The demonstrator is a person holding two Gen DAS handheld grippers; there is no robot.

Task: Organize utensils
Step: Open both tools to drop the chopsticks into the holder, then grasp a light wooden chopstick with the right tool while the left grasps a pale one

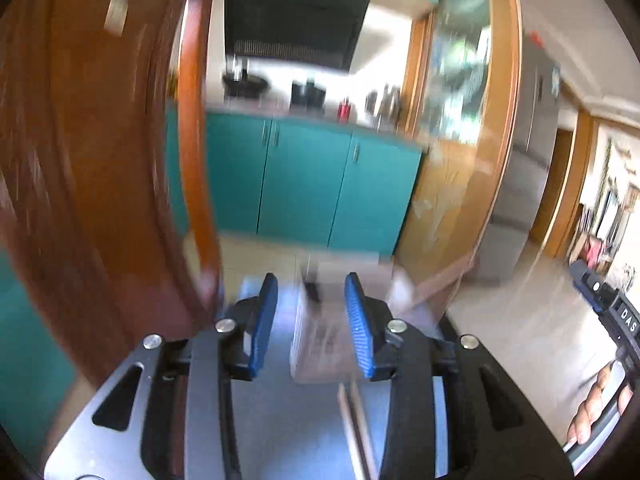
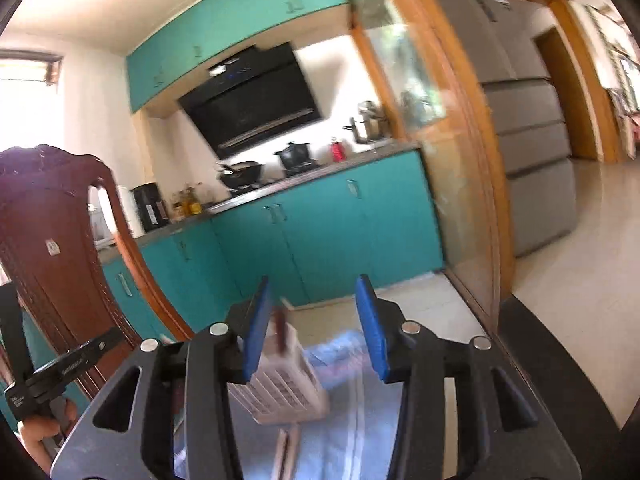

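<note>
A white slotted utensil holder (image 2: 282,384) stands on a blue cloth (image 2: 352,420), with a dark-handled utensil (image 2: 280,330) sticking up from it. It shows blurred in the left wrist view (image 1: 320,344). A pair of light wooden chopsticks (image 1: 356,428) lies on the cloth in front of the holder, also in the right wrist view (image 2: 288,454). My left gripper (image 1: 312,320) is open and empty, raised above the holder. My right gripper (image 2: 316,328) is open and empty, also above the holder.
A dark wooden chair back (image 2: 60,240) stands at the left, close to the left gripper (image 1: 100,160). Teal kitchen cabinets (image 2: 320,232), a hob with pans and a glass sliding door (image 2: 452,184) lie beyond. A grey fridge (image 2: 528,140) is at the right.
</note>
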